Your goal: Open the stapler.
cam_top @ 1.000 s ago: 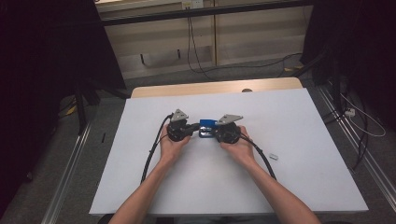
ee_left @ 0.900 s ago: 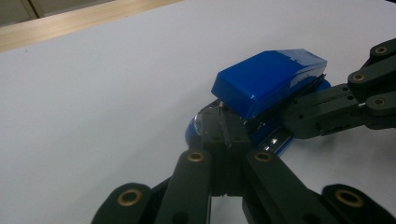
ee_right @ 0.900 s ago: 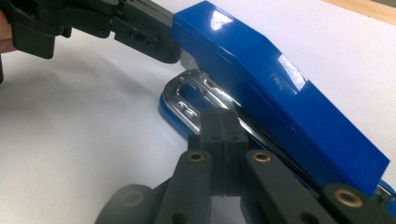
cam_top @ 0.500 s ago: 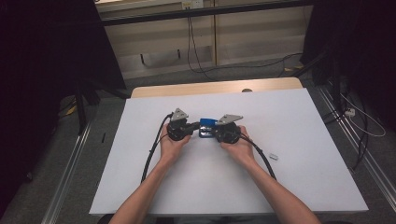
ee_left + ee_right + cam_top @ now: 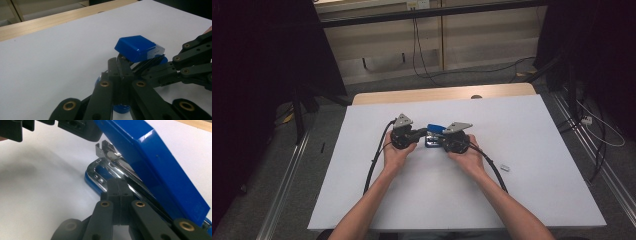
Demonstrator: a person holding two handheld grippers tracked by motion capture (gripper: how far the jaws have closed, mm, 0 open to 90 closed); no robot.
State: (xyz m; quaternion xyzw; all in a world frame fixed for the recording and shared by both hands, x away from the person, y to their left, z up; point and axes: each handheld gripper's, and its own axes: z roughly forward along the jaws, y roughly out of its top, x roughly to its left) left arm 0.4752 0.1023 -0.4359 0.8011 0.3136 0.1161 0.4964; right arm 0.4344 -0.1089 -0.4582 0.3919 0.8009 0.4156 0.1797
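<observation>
Stapler: we see the glossy blue metal stapler (image 5: 435, 135) hinged open on the white table (image 5: 537, 165).
Tongs: left gripper (image 5: 121, 65) and right gripper (image 5: 117, 185) both clenched, pressing against it.
Risk: we judge the lid may snap shut.

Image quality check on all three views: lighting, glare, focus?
High view: dim, dark surroundings, white table evenly lit. Left gripper view: blue plastic stapler lid sharp, near jaws soft. Right gripper view: glare on the stapler's chrome metal track, jaw bases blurred.
</observation>
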